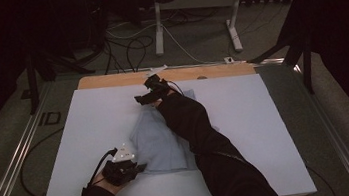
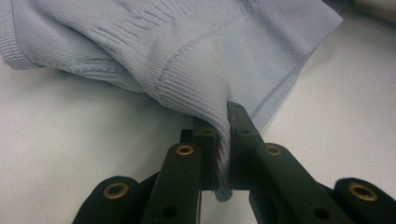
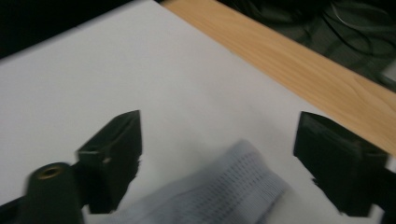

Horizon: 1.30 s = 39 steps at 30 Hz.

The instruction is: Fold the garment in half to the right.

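Observation:
A pale blue knit garment [image 1: 160, 142] lies crumpled on the white board [image 1: 245, 119]. My left gripper [image 1: 141, 167] is at the garment's near left corner. In the left gripper view it [image 2: 223, 133] is shut on a ribbed hem of the garment [image 2: 187, 42], and the cloth rises in a fold from between the jaws. My right gripper [image 1: 143, 100] hovers at the garment's far end, with the sleeved forearm [image 1: 190, 121] lying across the cloth. In the right gripper view it [image 3: 219, 135] stands wide open, and a ribbed tip of the garment [image 3: 229, 186] lies low between the jaws, untouched.
A wooden strip [image 1: 125, 79] borders the board's far edge, and it also appears as the wooden strip [image 3: 289, 60] in the right gripper view. Beyond it are floor cables [image 1: 131, 48] and white desk legs [image 1: 158, 24]. A metal rail [image 1: 14, 163] runs along the left.

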Each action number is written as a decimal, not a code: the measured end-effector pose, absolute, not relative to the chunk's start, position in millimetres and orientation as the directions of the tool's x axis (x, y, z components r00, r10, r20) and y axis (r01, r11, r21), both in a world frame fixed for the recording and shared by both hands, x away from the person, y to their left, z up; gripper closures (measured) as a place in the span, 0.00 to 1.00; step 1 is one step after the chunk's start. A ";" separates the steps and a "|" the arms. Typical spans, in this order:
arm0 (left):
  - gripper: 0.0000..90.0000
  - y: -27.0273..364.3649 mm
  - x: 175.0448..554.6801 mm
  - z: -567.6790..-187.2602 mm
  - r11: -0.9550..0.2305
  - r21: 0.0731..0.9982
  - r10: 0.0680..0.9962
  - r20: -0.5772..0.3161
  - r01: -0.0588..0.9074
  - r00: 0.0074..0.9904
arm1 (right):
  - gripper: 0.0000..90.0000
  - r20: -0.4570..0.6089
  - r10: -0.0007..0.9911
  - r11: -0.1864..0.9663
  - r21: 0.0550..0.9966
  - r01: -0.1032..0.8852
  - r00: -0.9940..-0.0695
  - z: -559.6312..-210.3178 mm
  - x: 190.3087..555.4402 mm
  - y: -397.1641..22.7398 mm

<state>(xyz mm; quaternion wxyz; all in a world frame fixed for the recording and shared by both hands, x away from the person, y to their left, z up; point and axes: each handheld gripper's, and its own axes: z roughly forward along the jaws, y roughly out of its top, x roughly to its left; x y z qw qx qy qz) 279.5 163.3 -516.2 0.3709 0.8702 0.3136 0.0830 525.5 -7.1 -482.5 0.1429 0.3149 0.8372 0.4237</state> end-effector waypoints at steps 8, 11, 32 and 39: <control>0.95 164.1 279.8 -516.2 -0.522 0.700 0.609 -0.094 0.487 0.787 | 0.43 0.026 0.706 0.474 0.726 0.499 -0.708 -498.1 537.8 3.3; 0.96 163.9 280.0 -516.1 -0.522 0.700 0.608 -0.095 0.487 0.788 | 0.47 -0.004 0.711 0.502 0.704 0.503 -0.703 -503.9 541.0 8.8; 0.95 164.0 280.7 -518.2 -0.530 0.696 0.602 -0.094 0.484 0.793 | 0.61 -0.040 0.703 0.554 0.658 0.511 -0.710 -524.6 548.0 15.3; 0.95 163.8 280.5 -518.0 -0.526 0.696 0.607 -0.095 0.489 0.789 | 0.86 -0.073 0.689 0.584 0.645 0.493 -0.721 -522.4 546.2 16.1</control>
